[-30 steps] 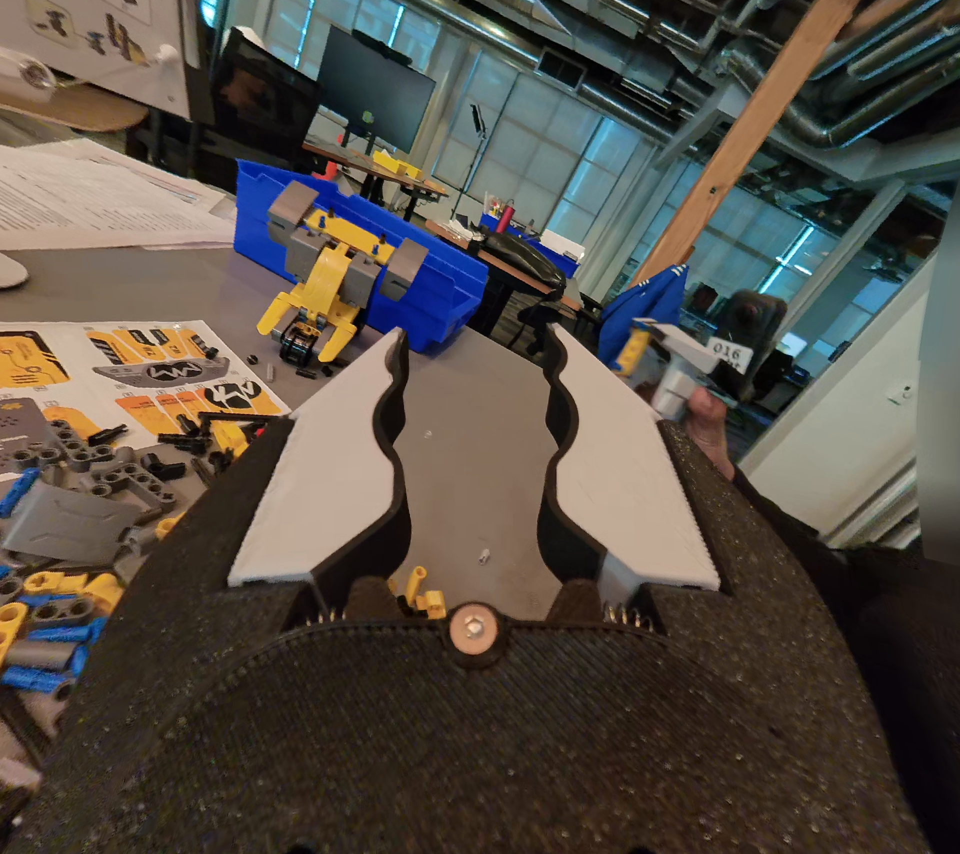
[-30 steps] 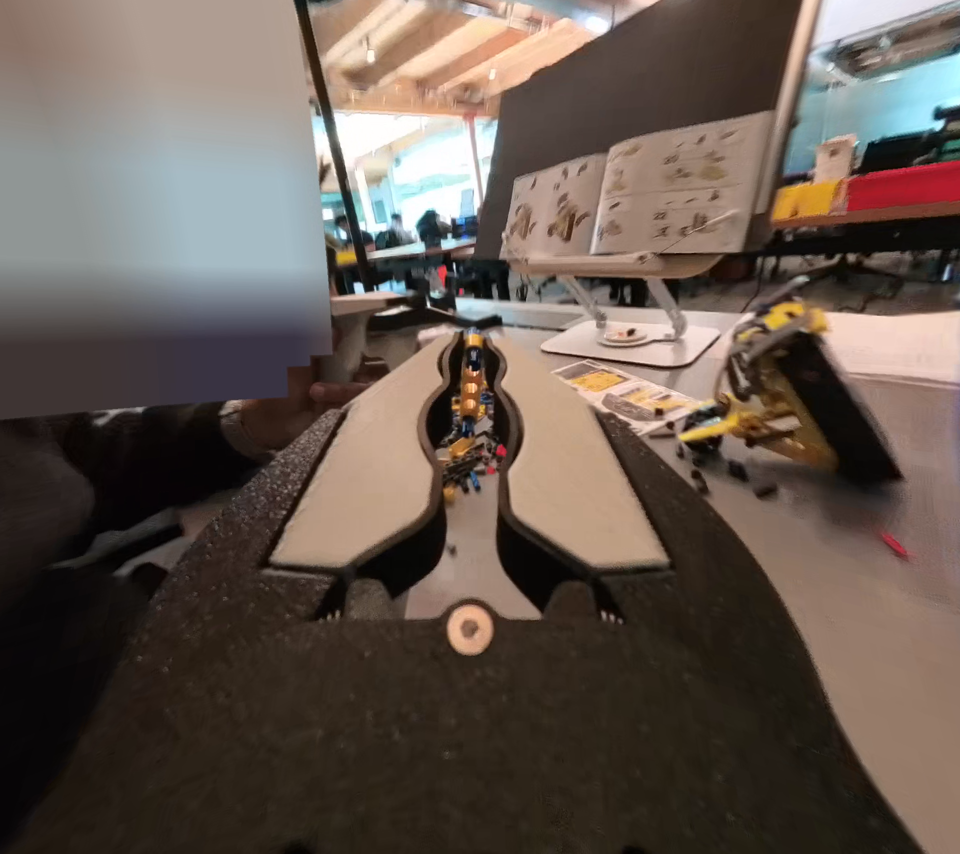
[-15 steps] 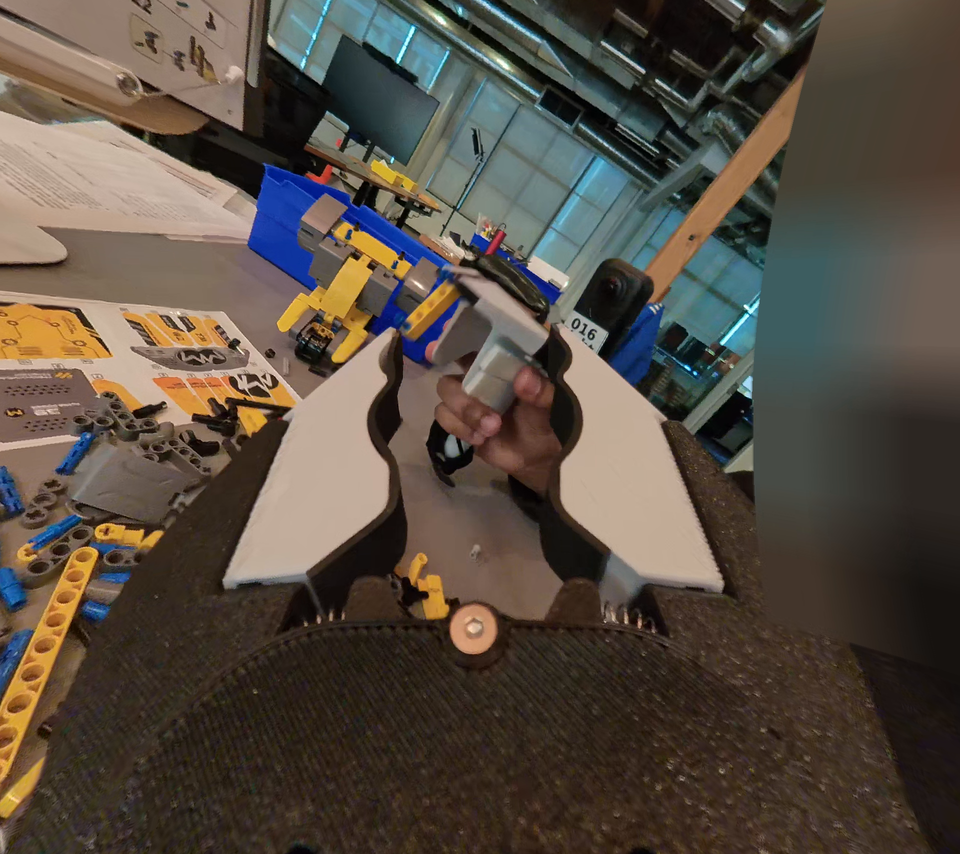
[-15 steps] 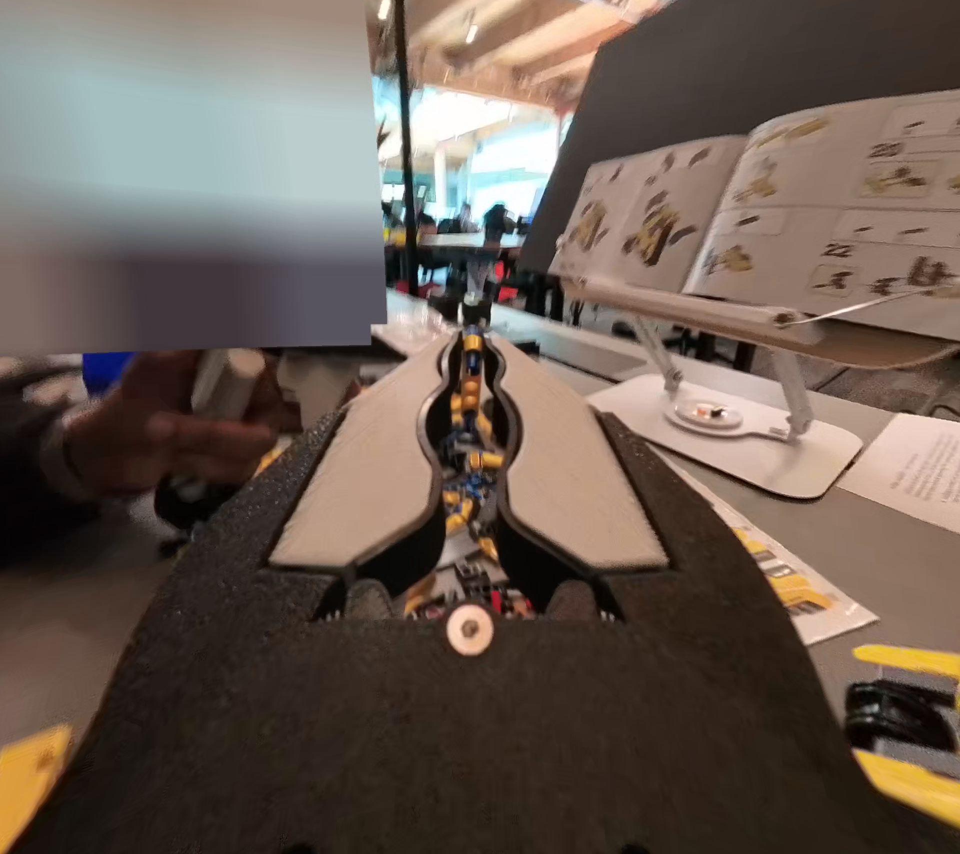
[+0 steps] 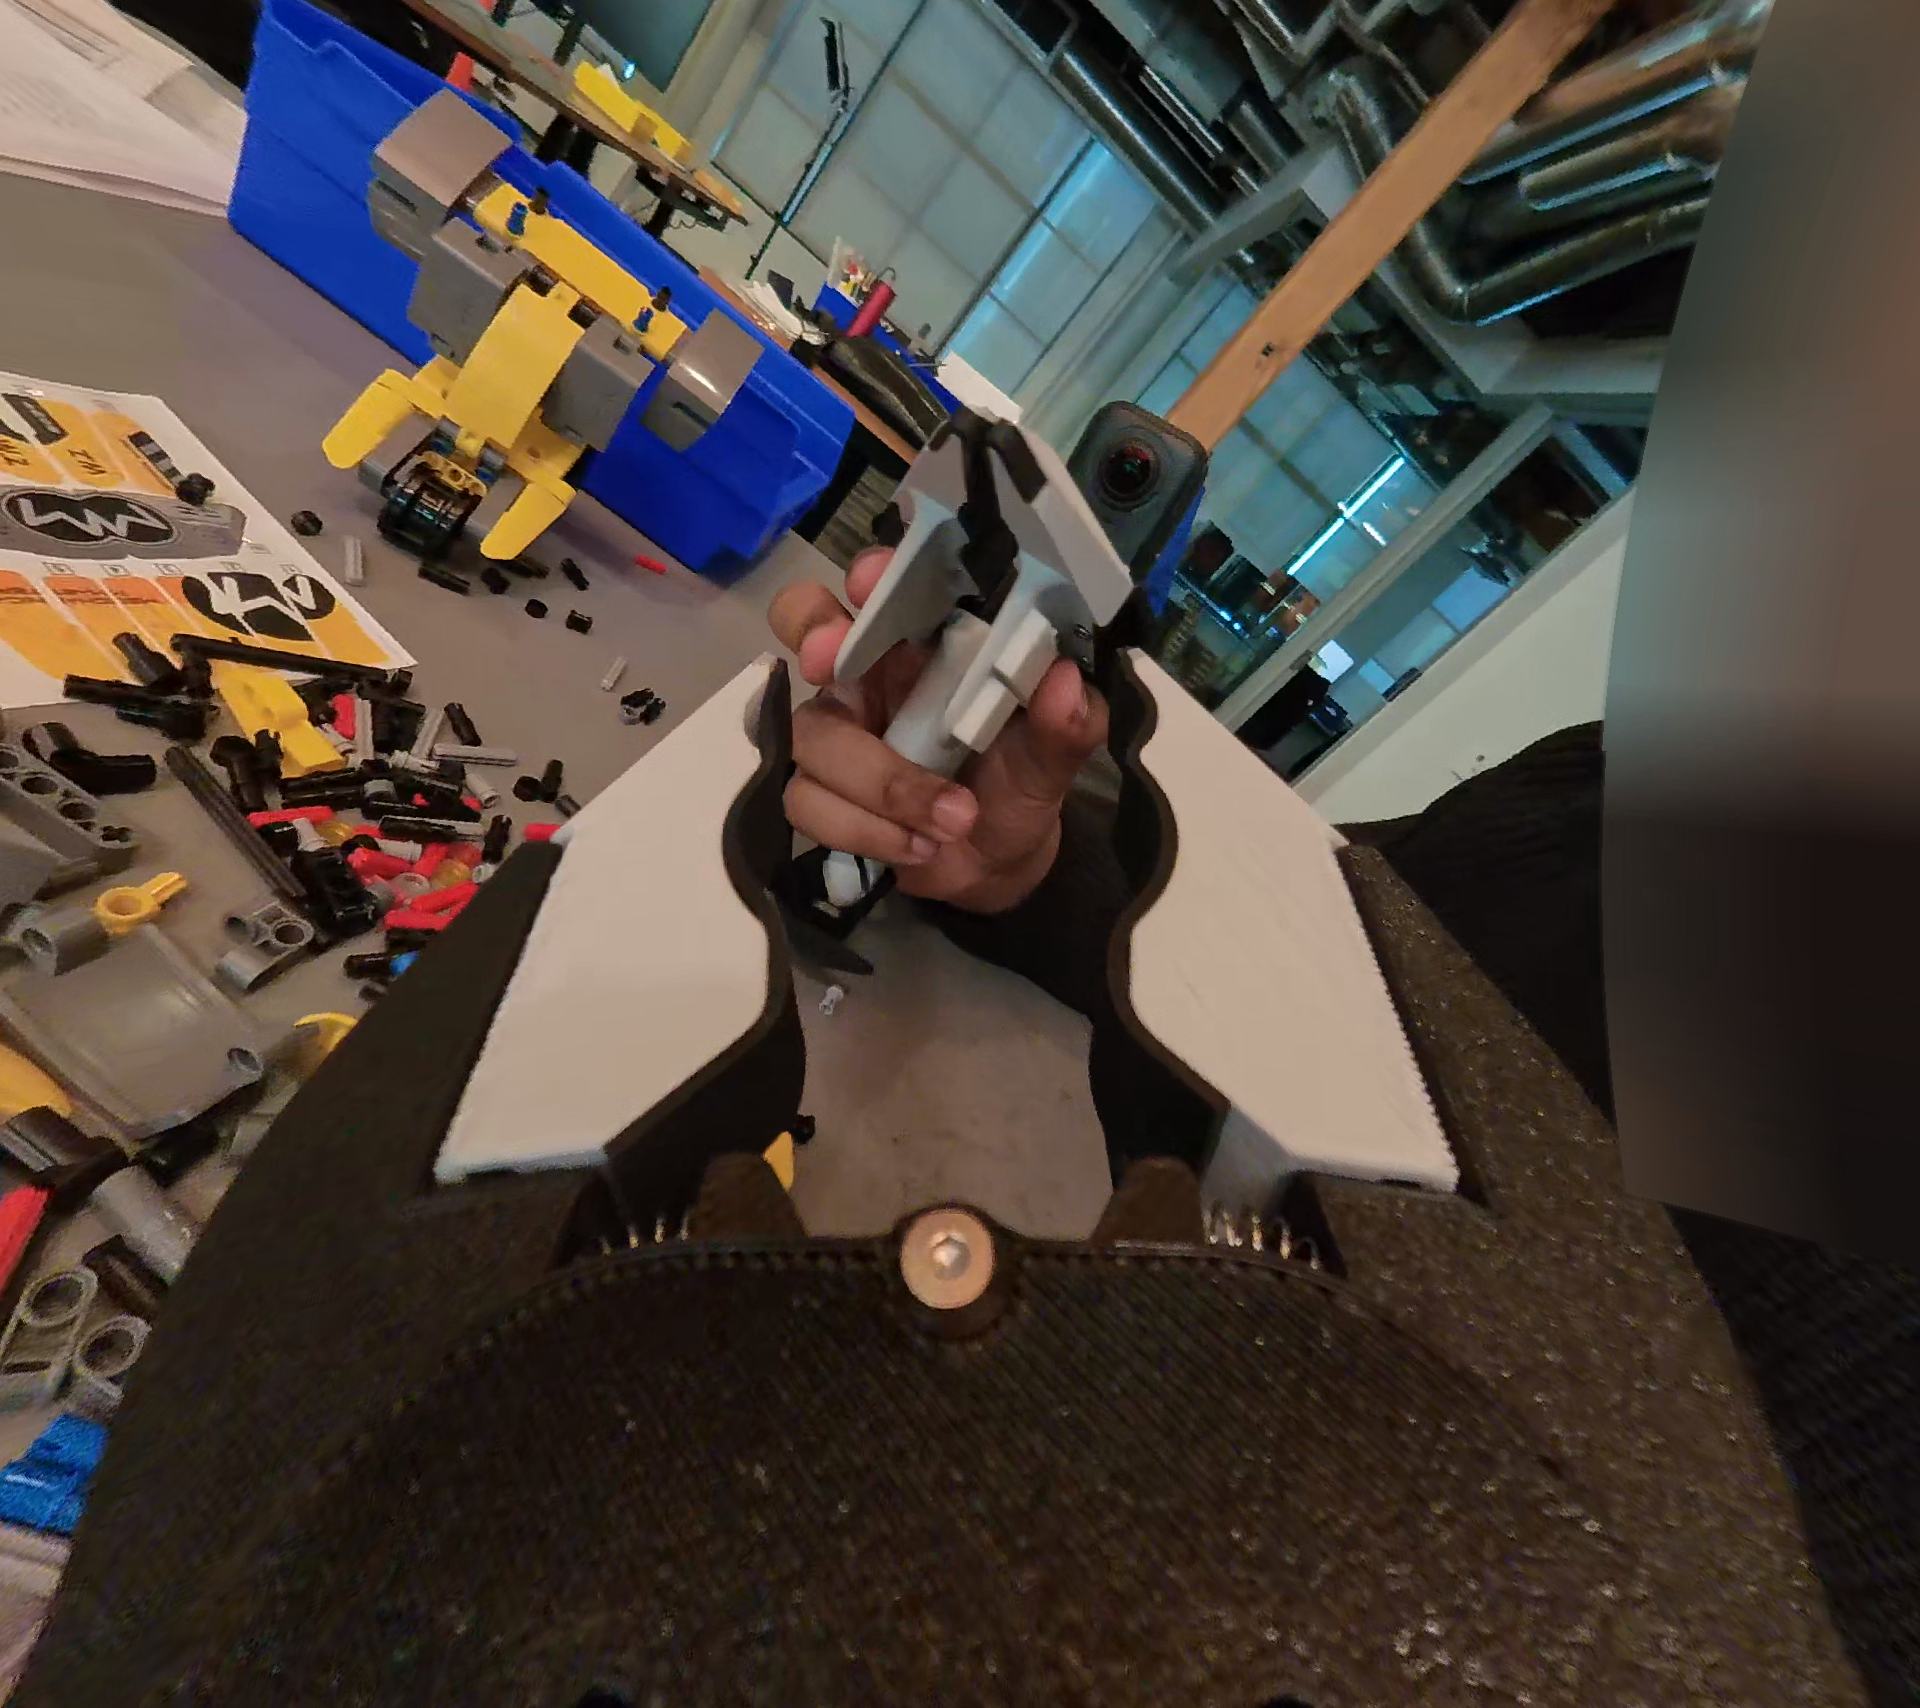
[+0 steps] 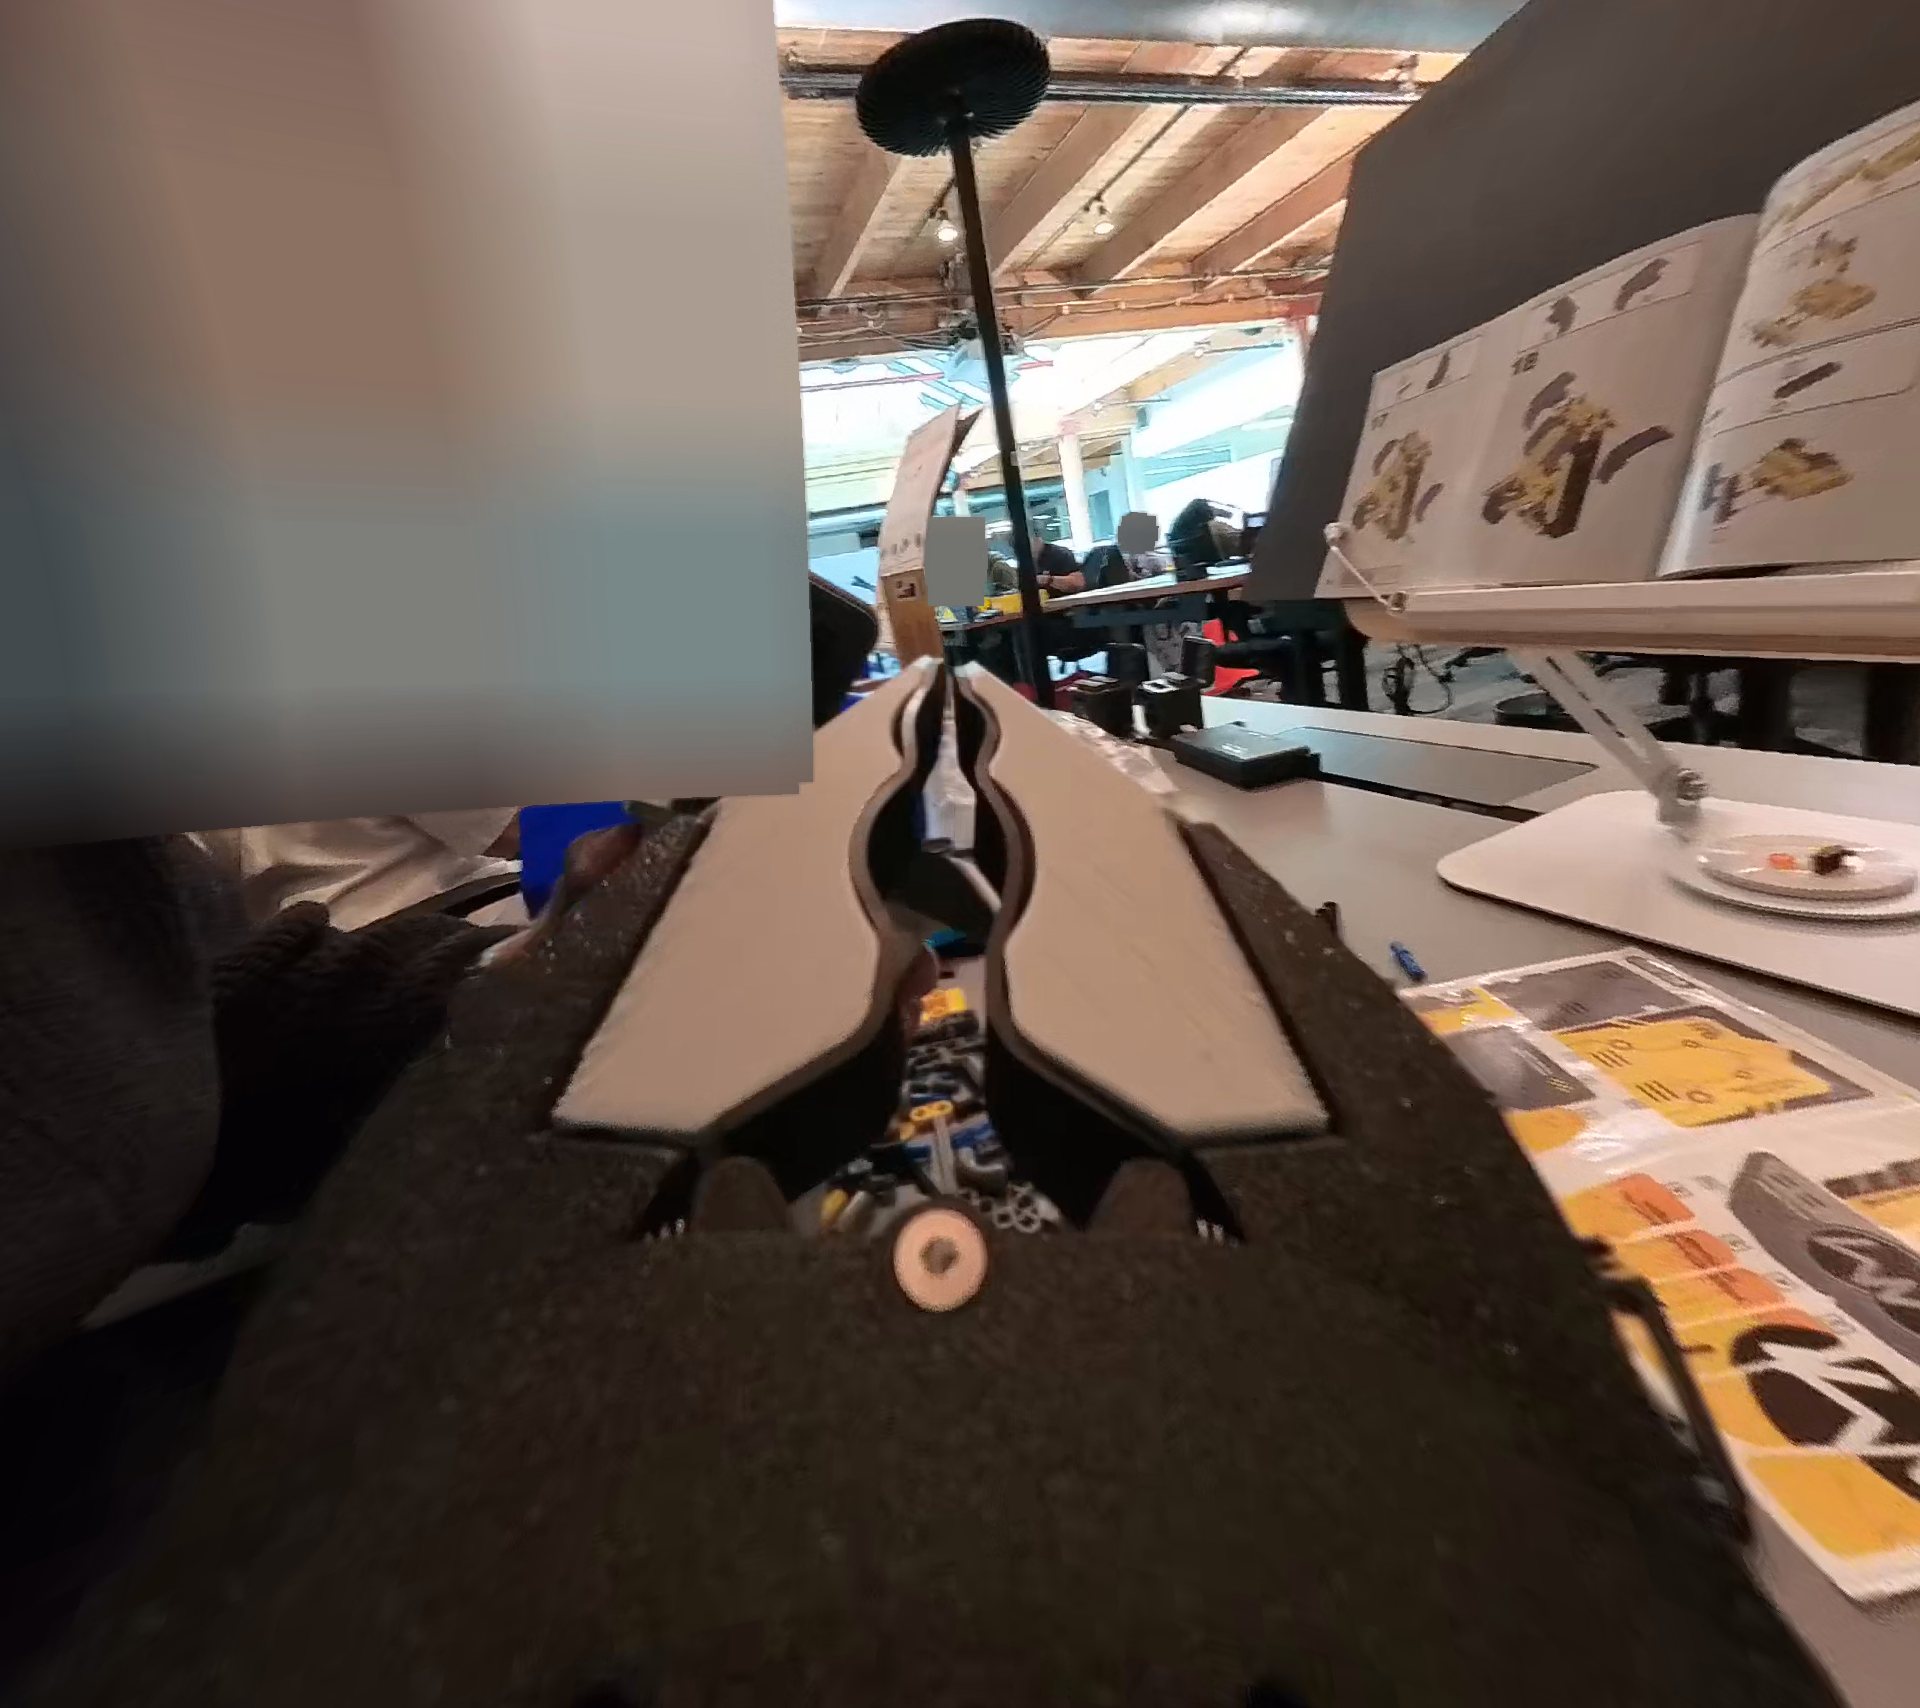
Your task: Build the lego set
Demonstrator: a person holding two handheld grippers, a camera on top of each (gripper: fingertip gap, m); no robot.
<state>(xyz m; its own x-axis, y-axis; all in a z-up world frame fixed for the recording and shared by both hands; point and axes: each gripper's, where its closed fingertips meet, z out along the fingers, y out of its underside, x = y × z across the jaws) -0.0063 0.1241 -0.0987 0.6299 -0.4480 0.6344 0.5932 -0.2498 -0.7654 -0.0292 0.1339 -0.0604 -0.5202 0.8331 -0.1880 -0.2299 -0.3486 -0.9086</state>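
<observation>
My left gripper (image 5: 948, 669) is open and empty, raised over the grey table. Between its fingers I see a hand (image 5: 935, 811) holding my right gripper (image 5: 982, 453), tips up. In the right wrist view my right gripper (image 6: 951, 673) is shut, and no piece shows between its tips. A half-built yellow and grey lego model (image 5: 520, 339) stands on the table far left of it. A pile of loose black, red, grey and yellow parts (image 5: 343, 785) lies to the left. Part of that pile (image 6: 940, 1097) shows through the right gripper's gap.
A blue bin (image 5: 312, 131) stands behind the model. A sticker sheet (image 5: 135, 536) lies beside the pile and shows in the right wrist view (image 6: 1662, 1170). An open instruction booklet (image 6: 1558, 432) rests on a white stand (image 6: 1662, 889). A black lamp pole (image 6: 997, 370) rises ahead. Left tips to right tips: about 4 cm.
The right gripper came from the far right into the gap between my left fingers. Its jaws narrowed, and the yellow piece seen at its tip no longer shows. The left view tilted.
</observation>
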